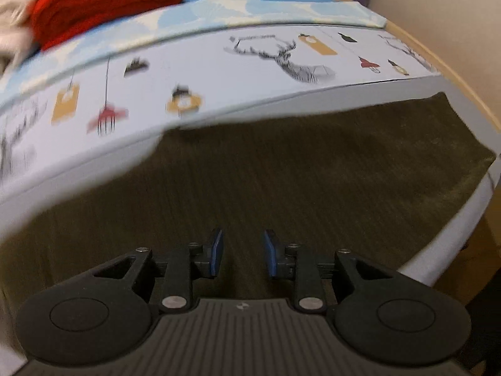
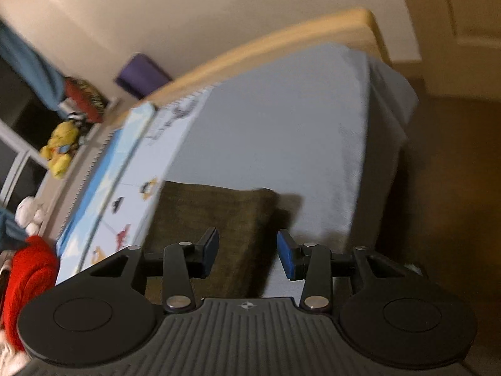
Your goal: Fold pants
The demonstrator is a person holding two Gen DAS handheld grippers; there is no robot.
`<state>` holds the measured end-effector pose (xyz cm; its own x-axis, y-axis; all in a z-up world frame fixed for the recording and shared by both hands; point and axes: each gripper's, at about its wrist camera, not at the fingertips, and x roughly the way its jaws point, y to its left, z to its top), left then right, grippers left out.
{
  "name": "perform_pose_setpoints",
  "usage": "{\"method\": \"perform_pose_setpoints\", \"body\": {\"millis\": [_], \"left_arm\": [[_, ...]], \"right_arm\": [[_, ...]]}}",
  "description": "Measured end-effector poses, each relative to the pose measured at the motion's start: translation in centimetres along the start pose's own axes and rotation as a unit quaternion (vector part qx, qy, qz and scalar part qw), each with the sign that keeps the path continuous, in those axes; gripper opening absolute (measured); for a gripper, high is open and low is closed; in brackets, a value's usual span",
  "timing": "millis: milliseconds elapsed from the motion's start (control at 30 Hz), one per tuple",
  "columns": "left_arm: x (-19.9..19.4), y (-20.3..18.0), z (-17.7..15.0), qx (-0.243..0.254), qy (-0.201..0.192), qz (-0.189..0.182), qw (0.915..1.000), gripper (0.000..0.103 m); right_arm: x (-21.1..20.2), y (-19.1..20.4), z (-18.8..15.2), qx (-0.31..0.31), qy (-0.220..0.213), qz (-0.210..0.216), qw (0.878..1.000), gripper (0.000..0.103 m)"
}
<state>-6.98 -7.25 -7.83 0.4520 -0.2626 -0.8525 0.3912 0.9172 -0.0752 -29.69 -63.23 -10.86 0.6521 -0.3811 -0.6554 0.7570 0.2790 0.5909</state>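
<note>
Olive-brown pants [image 1: 313, 188] lie flat on the pale bed sheet, filling the lower half of the left wrist view. My left gripper [image 1: 243, 241] hovers over the cloth with a narrow gap between its blue pads and nothing in it. In the right wrist view one end of the pants [image 2: 213, 216] stops at a straight edge on the sheet [image 2: 275, 131]. My right gripper [image 2: 248, 238] stands open above that end's right corner, with its left pad over the cloth, its right pad over bare sheet, and nothing gripped.
A printed duvet [image 1: 219, 72] with a blue cover lies along the far side of the pants. A red knit garment [image 1: 103, 0] sits on it at the left. The wooden bed frame [image 2: 281, 37] borders the mattress. A yellow plush toy [image 2: 61, 150] sits on a ledge.
</note>
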Motion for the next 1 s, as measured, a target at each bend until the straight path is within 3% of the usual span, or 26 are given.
{"method": "perform_pose_setpoints", "body": {"millis": [100, 200, 333, 467, 600, 700, 800, 900, 1000], "left_arm": [[0.0, -0.2, -3.7, -0.046, -0.011, 0.007, 0.9988, 0.031], [-0.4, -1.2, -5.2, -0.010, -0.038, 0.043, 0.9983, 0.031], [-1.6, -0.7, -5.2, 0.022, -0.078, 0.059, 0.9950, 0.032], [-1.6, 1.3, -6.5, -0.043, -0.058, 0.065, 0.9953, 0.032], [-2.2, 1.0, -8.2, -0.025, -0.066, 0.065, 0.9954, 0.032], [-2.9, 0.6, -9.0, 0.018, -0.077, 0.069, 0.9945, 0.032], [-4.8, 0.9, -8.9, 0.042, -0.103, 0.069, 0.9914, 0.032], [-7.4, 2.7, -8.3, 0.004, -0.118, 0.066, 0.9908, 0.032], [-9.1, 4.9, -8.6, -0.056, -0.132, 0.037, 0.9890, 0.032]], "right_arm": [[1.6, -1.6, 0.1, 0.045, 0.023, -0.007, 0.999, 0.049], [2.9, -1.8, 0.1, 0.050, 0.039, -0.002, 0.998, 0.049], [4.3, -0.7, -0.2, 0.023, 0.037, 0.003, 0.999, 0.049], [5.7, -0.3, -0.2, 0.015, 0.025, -0.010, 1.000, 0.049], [6.4, 0.5, -0.4, -0.002, 0.007, -0.025, 1.000, 0.048], [6.6, 1.3, -0.9, -0.015, -0.004, -0.041, 0.999, 0.026], [6.2, 1.8, -0.9, -0.012, -0.018, -0.036, 0.999, 0.020], [4.3, 3.9, -1.1, -0.056, -0.049, -0.029, 0.997, 0.019], [1.6, 7.4, -2.1, -0.133, -0.086, -0.020, 0.987, 0.019]]}}
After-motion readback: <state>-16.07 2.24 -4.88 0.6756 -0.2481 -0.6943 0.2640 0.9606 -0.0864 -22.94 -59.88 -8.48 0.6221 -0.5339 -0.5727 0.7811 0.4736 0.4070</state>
